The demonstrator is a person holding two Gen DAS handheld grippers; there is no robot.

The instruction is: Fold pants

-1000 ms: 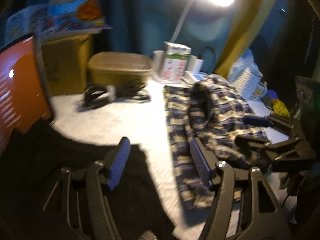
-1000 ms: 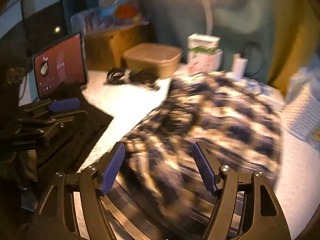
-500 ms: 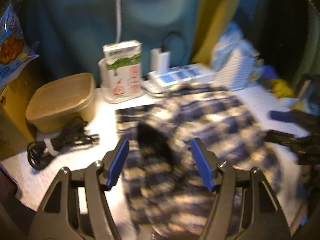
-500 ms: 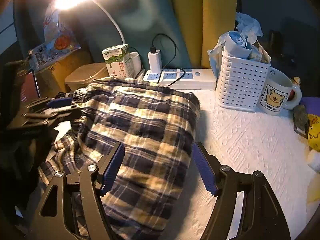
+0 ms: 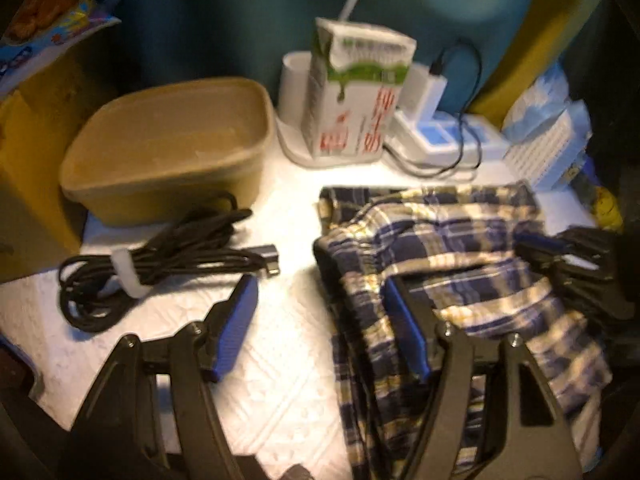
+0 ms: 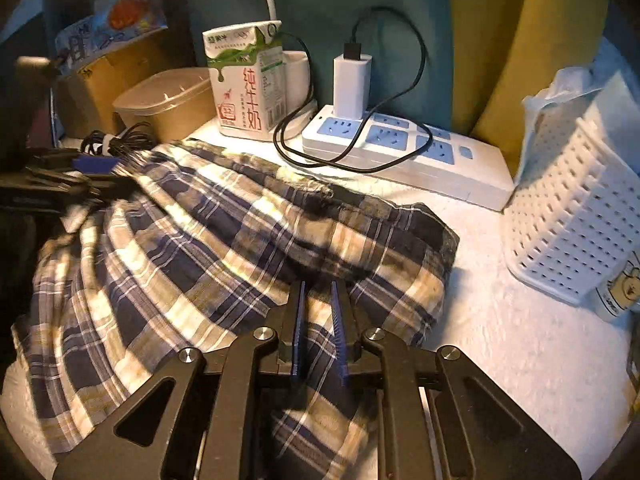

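Our right tongs (image 6: pixel 318 320) are closing on a fold of the plaid pants (image 6: pixel 208 240), heaped mid-frame on the desk (image 6: pixel 520 352); our left tongs (image 5: pixel 320 328) stand apart over the hem at lower right. Soft, light cloth (it bunches readily), best gripped along seams or waistband.

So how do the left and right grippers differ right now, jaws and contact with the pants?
The left gripper stands open, while the right gripper's jaws are closing. The left has bare white table cover between its fingers, one finger against the plaid pants' edge; the right has a pinch of that fabric between its pads. Both have black frames and blue pads.
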